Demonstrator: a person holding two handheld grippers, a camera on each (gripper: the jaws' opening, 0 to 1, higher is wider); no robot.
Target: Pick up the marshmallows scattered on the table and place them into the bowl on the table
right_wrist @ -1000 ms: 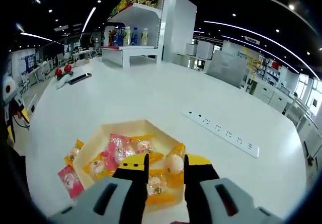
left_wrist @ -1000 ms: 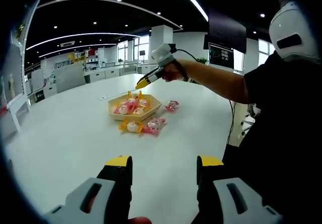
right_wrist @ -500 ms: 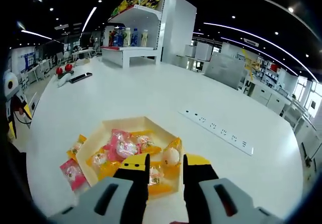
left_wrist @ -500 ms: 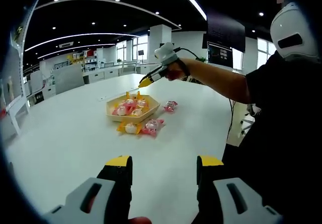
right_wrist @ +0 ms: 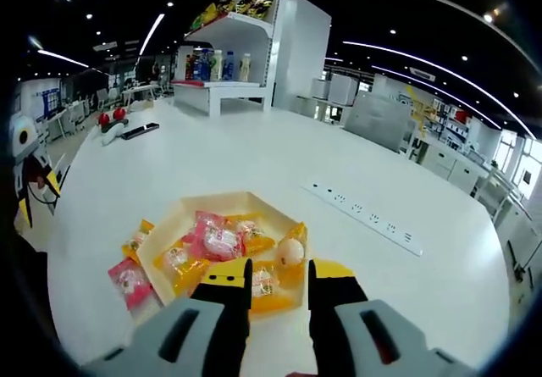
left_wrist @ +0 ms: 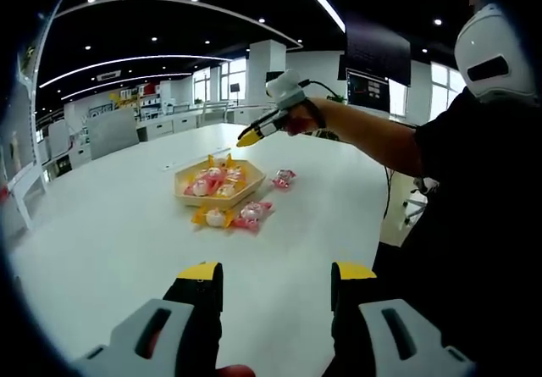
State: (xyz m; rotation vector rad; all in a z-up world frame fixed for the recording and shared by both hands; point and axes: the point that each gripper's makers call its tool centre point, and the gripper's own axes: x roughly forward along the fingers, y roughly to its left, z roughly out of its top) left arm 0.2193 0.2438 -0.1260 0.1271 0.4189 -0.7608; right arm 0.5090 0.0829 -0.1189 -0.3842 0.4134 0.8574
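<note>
A tan hexagonal bowl (left_wrist: 183,192) on the white table holds several wrapped marshmallows. On the table in front of it lie a yellow marshmallow (left_wrist: 209,217) and a pink one (left_wrist: 253,212), and another pink one (left_wrist: 284,176) lies to its right. My right gripper (left_wrist: 247,138) hovers above the bowl in a person's hand. My left gripper (left_wrist: 277,277) stands open and empty, well back from the bowl. In the right gripper view the bowl (right_wrist: 241,199) lies just beyond my right gripper (right_wrist: 280,274), whose jaws stand apart with nothing between them. A pink marshmallow (right_wrist: 129,281) and a yellow one (right_wrist: 139,238) lie left of the bowl.
A white power strip (right_wrist: 364,218) lies beyond the bowl. A black remote (right_wrist: 138,129) and red items (right_wrist: 110,119) sit at the far left of the table, with shelves of bottles (right_wrist: 216,63) behind. A person's black sleeve (left_wrist: 474,157) is on the right side of the left gripper view.
My right gripper has drawn up and back from the bowl, so more of the bowl and the loose marshmallows shows. The left gripper stays open and has barely moved.
</note>
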